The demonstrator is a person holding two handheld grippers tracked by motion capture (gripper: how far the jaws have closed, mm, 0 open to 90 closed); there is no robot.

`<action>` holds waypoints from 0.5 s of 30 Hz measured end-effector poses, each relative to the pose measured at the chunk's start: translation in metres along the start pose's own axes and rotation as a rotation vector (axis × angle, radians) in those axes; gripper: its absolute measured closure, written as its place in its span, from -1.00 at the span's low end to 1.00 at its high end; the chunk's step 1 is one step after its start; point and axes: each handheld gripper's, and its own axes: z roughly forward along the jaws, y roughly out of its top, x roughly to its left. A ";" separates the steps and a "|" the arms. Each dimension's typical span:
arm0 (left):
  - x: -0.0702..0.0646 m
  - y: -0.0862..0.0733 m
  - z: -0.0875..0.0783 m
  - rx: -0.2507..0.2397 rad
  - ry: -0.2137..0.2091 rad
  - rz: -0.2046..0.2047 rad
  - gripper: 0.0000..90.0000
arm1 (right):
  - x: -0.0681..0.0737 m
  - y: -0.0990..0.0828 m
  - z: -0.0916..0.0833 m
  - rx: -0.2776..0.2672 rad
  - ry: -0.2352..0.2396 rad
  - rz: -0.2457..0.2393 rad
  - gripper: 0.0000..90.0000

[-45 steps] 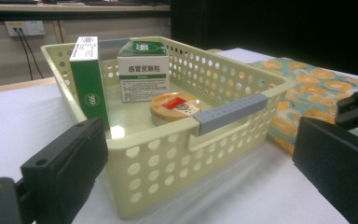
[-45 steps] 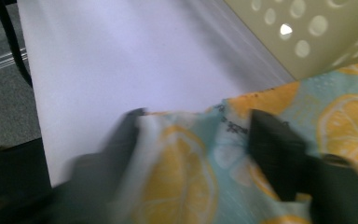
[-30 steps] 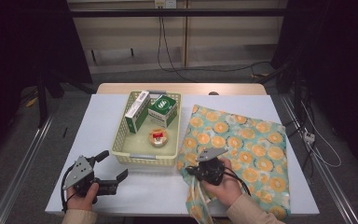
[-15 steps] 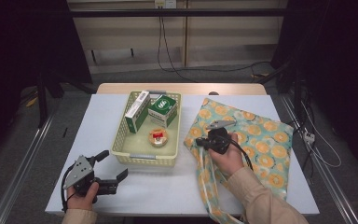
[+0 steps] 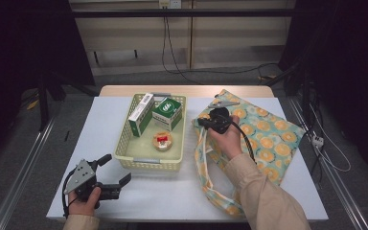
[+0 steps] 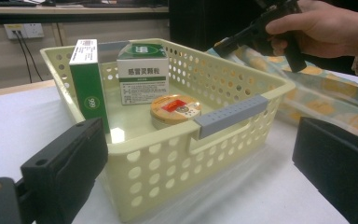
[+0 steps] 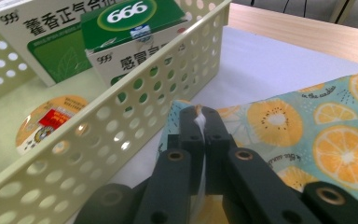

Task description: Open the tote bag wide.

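Your left gripper [image 5: 106, 178]: it rests at the near left of the white table [image 5: 172, 201], in your left hand [image 5: 82, 203]; its jaws stand wide apart with nothing between them, and in the left gripper view they frame the near wall of the basket
Your right sleeve [image 5: 263, 196]: beige, it comes in from the near right and lies over the near part of the fabric
Your right gripper [image 5: 202, 121]: clenched on the left edge of the fruit-print fabric bag [image 5: 268, 139]; in the right gripper view a thin fold of cloth [image 7: 200, 122] sits pinched between the closed jaws, just beside the basket's right wall
Your right hand [image 5: 227, 136]: it wraps the gripper body above the bag, with the black cable [image 5: 247, 143] trailing back over the cloth
Fruit-print fabric bag: on the right half of the table, teal with orange and lemon slices, bunched and lifted where your jaws hold it, flatter toward the far right; its near strip runs down toward the table's near edge
Pale yellow basket [image 5: 124, 143]: at the middle of the table, left of the bag, with a grey handle [image 6: 233, 115] on its near wall
Round tin [image 5: 162, 141]: lies flat on the basket floor, toward the near side
Tall green and white box [image 5: 141, 114]: stands at the far left inside the basket
Squarer green box [image 5: 167, 113]: just right of the tall one, at the far side of the basket
Small grey clip [image 5: 224, 102]: lies on the far edge of the bag
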 end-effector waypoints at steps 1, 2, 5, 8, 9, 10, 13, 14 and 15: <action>0.000 0.000 0.000 -0.001 0.000 -0.005 -0.94 | -0.001 -0.001 0.001 0.006 0.004 0.003 0.79; 0.000 0.000 -0.001 -0.002 0.000 -0.008 -0.94 | 0.000 -0.002 0.000 0.014 -0.017 -0.011 0.58; 0.001 -0.001 -0.001 -0.002 0.004 -0.009 -0.94 | 0.000 -0.005 -0.006 0.028 -0.020 -0.039 0.27; 0.000 0.000 -0.001 -0.001 0.004 -0.006 -0.94 | 0.002 -0.008 -0.017 0.044 0.006 -0.056 0.04; 0.000 0.000 0.000 -0.001 0.005 -0.005 -0.94 | 0.004 -0.010 -0.021 0.053 0.014 -0.069 0.02; 0.000 0.000 0.000 0.003 0.005 -0.001 -0.94 | 0.006 -0.012 -0.026 0.058 0.027 -0.075 -0.02; -0.002 0.000 0.001 0.006 0.002 0.000 -0.94 | 0.011 -0.020 -0.042 0.076 0.051 -0.116 -0.10; -0.002 0.000 0.001 0.007 0.000 0.001 -0.94 | 0.013 -0.023 -0.047 0.080 0.049 -0.129 -0.09; -0.002 0.000 0.002 0.008 0.000 0.002 -0.94 | 0.014 -0.027 -0.052 0.089 0.056 -0.132 -0.08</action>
